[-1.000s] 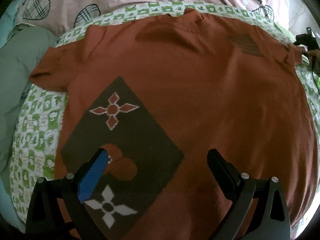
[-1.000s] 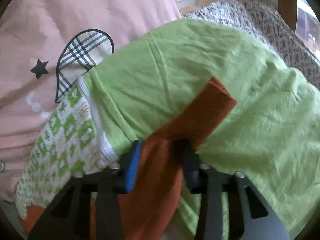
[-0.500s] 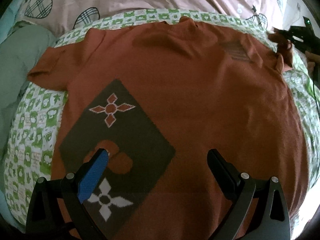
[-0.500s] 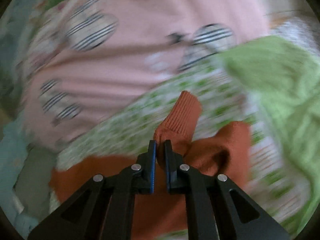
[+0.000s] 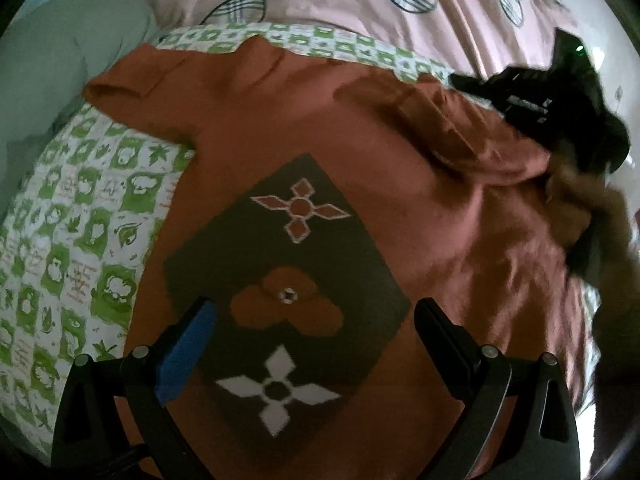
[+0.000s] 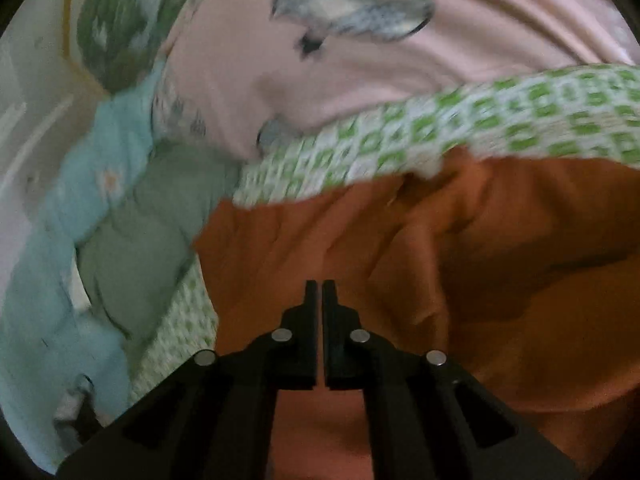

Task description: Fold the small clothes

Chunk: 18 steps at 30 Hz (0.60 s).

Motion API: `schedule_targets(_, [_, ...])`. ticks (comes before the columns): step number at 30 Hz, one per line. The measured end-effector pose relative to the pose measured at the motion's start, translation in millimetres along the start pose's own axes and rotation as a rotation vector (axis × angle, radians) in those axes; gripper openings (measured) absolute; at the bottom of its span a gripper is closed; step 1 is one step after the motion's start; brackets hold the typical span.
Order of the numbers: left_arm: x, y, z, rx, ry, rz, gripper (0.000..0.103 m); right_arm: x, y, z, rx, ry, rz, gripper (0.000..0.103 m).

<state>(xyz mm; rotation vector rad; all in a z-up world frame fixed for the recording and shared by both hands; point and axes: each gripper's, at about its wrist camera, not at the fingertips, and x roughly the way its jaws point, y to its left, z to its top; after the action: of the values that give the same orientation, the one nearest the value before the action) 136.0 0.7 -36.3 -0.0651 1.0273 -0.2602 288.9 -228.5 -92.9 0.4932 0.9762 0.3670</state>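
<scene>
My left gripper (image 5: 314, 316) is spread wide over the orange shirt (image 5: 400, 208). My right gripper (image 6: 322, 286) looks pinched shut, maybe on the sleeve. Only 1 sleeve is folded.

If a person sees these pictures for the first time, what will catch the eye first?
First, the rust-orange shirt spread over the green-checked sheet, with a dark diamond patch of flower shapes on its front. Next, the open left gripper just above that patch. In the right wrist view, the right gripper is shut above orange cloth.
</scene>
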Motion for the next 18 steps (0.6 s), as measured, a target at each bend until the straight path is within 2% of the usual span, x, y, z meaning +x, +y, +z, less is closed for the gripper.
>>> schedule_targets(2, [3, 8, 3, -0.018, 0.003, -0.017, 0.1, 21, 4, -11, 0.004, 0.07, 0.017, 0.002])
schedule_targets(3, [6, 12, 5, -0.027, 0.009, -0.026, 0.099, 23, 5, -14, 0.001, 0.076, -0.001, 0.003])
schedule_targets(8, [14, 17, 25, -0.059, 0.01, -0.11, 0.1, -2, -16, -22, 0.049, 0.028, -0.065, 0.003])
schedule_targets(10, [19, 15, 40, -0.073, 0.01, -0.151, 0.099, -14, -22, -17, 0.028, 0.014, -0.111, 0.004])
schedule_targets(16, [23, 3, 60, -0.098, -0.025, -0.179, 0.1, -14, -29, 0, -0.045, 0.034, -0.212, 0.009])
schedule_targets(17, [22, 3, 60, -0.103, -0.025, -0.181, 0.1, -10, -29, 3, -0.058, 0.04, -0.225, 0.016])
schedule_targets(18, [22, 2, 58, -0.104, -0.022, -0.179, 0.099, -5, -29, 6, -0.07, 0.049, -0.235, 0.034])
